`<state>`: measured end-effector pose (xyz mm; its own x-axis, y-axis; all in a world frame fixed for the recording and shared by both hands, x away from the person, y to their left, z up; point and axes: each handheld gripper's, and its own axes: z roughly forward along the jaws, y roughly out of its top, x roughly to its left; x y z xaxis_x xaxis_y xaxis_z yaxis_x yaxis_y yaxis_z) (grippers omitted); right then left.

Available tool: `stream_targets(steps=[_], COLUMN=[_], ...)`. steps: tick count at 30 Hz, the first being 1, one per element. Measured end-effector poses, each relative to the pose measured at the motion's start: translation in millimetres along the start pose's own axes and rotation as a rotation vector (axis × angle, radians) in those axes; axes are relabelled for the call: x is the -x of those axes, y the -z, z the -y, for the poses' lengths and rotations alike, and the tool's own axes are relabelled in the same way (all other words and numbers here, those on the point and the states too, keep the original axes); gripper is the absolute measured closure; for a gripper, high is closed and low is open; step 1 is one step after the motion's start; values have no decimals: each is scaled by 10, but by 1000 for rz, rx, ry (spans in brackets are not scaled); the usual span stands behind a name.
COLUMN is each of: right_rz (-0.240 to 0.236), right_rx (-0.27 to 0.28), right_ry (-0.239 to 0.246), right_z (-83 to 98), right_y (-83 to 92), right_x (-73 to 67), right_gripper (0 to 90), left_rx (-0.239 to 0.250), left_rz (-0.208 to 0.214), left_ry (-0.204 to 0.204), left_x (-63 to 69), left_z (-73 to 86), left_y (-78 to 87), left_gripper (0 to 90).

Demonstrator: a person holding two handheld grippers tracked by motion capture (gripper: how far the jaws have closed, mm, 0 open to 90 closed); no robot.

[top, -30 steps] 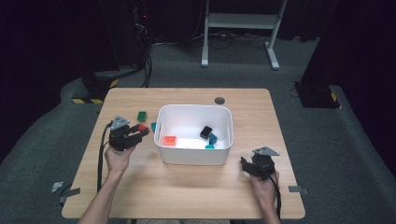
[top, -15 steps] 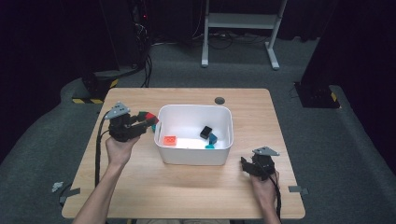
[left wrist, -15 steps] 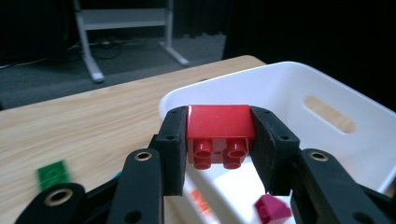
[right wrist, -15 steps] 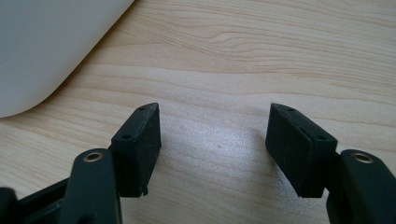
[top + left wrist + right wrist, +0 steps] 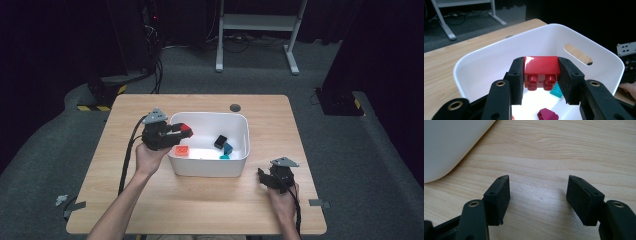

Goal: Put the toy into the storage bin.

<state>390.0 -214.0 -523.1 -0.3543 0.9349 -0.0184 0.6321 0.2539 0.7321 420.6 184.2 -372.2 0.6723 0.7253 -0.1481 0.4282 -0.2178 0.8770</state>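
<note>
The left tongs [image 5: 541, 82] are pinching a red building brick [image 5: 541, 66] over the white bin [image 5: 240, 165], near its 9 o'clock rim — the drop-in step. Next, I'd judge, they need spreading. The right tongs [image 5: 539, 200] are resting spread and empty on the worktop [image 5: 200, 200]. Pieces lying below the brick are partly hidden.

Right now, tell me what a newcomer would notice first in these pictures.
First, the red brick clamped in the left gripper, held over the left rim of the white tub at the table's middle. Next, the loose pieces on the tub's floor, an orange brick among them. The right gripper rests open on the wooden table, right of the tub.
</note>
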Motion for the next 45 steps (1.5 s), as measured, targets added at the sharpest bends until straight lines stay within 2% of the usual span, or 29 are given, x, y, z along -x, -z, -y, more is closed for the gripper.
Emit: stream_targets(steps=[11,16,22,26,28,35,39,42,45], right_rz=[0,0,0,0,0,0,0,0,0], right_rx=[0,0,0,0,0,0,0,0,0], right_ry=[0,0,0,0,0,-1,0,-1,0], right_z=[0,0,0,0,0,0,0,0,0], right_y=[0,0,0,0,0,0,0,0,0], right_x=[0,0,1,0,0,0,0,-1,0], right_gripper=[358,358,356,357,357,357,357,357,357], left_rx=[-57,-57,-26,-6,31,85,119,123,112], left_rz=[7,-9,-35,-62,-89,-146,-195,-231,-270], left_ry=[-24,-29,4,17,31,67,107,141,154], left_x=[35,40,-28,-97,-186,-362,-512,-636,-741], left_z=[45,54,79,103,108,143,222,301,388], left_y=[-194,-209,-117,-26,111,335,435,472,469], left_gripper=[576,438,400,385,384,383,387,388,388])
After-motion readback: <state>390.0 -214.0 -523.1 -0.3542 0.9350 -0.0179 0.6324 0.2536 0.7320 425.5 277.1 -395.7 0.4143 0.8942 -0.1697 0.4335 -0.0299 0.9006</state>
